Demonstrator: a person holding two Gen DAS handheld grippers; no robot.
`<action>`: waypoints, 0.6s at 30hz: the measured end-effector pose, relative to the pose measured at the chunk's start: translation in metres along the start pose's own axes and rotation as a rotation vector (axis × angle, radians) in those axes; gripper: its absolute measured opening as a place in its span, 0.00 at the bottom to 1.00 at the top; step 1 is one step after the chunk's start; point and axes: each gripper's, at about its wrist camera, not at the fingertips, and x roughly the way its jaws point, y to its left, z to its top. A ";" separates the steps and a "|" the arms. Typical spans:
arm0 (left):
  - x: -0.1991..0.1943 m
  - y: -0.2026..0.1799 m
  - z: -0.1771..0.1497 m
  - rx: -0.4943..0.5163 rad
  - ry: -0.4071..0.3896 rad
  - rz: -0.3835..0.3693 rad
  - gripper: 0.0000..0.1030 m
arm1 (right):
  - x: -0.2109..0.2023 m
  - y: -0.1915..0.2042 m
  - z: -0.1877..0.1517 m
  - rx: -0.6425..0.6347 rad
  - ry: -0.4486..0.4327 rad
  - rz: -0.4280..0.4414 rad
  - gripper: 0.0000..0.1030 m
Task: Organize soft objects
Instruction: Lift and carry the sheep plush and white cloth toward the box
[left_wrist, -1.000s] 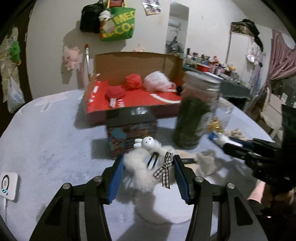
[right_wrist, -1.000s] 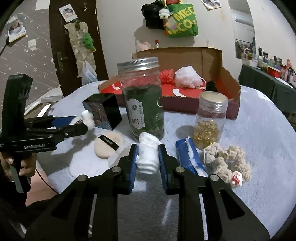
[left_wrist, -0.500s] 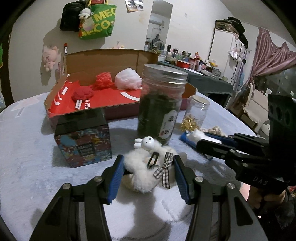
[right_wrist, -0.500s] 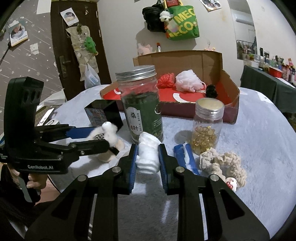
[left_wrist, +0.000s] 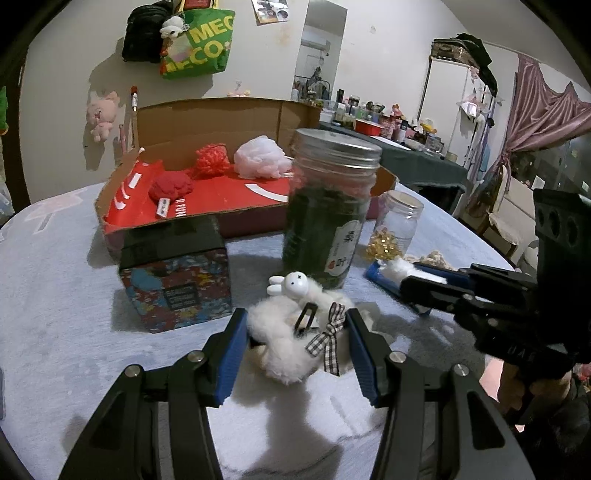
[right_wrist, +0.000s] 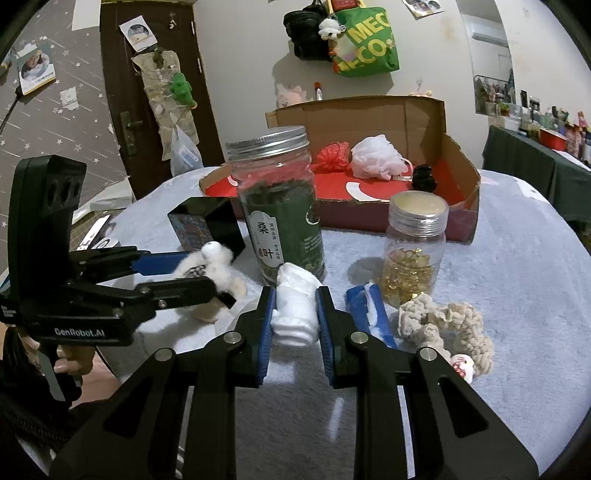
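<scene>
The left gripper (left_wrist: 295, 332) held a fluffy white scrunchie (left_wrist: 291, 343) between its blue pads, which pressed on both sides of it. The scrunchie carried a small white bunny head (left_wrist: 291, 284), a black clip and a checked bow (left_wrist: 327, 339). In the right wrist view the scrunchie (right_wrist: 218, 273) was raised a little above a beige puff (right_wrist: 207, 314) on the table (right_wrist: 517, 295).

The right gripper (right_wrist: 295, 314) was closed on a white cotton roll (right_wrist: 295, 306), its jaws narrow. A blue packet (right_wrist: 369, 314) lay just beside it on the right, and a beige knitted scrunchie (right_wrist: 447, 325) lay further right.

A tall jar (left_wrist: 328, 210) with dark green leaves and a metal lid stood behind the left gripper. A small jar (right_wrist: 413, 251) with yellow capsules stood to its right. A dark printed box (left_wrist: 177, 280) stood to the left of the tall jar.

At the back of the table stood an open cardboard box (left_wrist: 221, 122) with a red floor. Inside it lay a red soft thing (left_wrist: 171, 186), a red mesh ball (left_wrist: 210, 160), a white mesh sponge (left_wrist: 262, 157) and, seen from the right wrist, a small black thing (right_wrist: 423, 177).

A green bag (left_wrist: 199, 40) hung on the wall. A hand (right_wrist: 74, 363) gripped the handle of the left gripper.
</scene>
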 end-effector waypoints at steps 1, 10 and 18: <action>-0.002 0.003 0.000 -0.001 -0.002 0.004 0.53 | 0.000 -0.001 0.000 0.002 0.001 -0.001 0.20; -0.028 0.039 -0.009 -0.029 -0.002 0.086 0.53 | -0.013 -0.021 -0.003 0.028 0.009 -0.040 0.21; -0.044 0.071 -0.016 -0.048 0.012 0.159 0.53 | -0.026 -0.041 -0.003 0.053 0.027 -0.076 0.21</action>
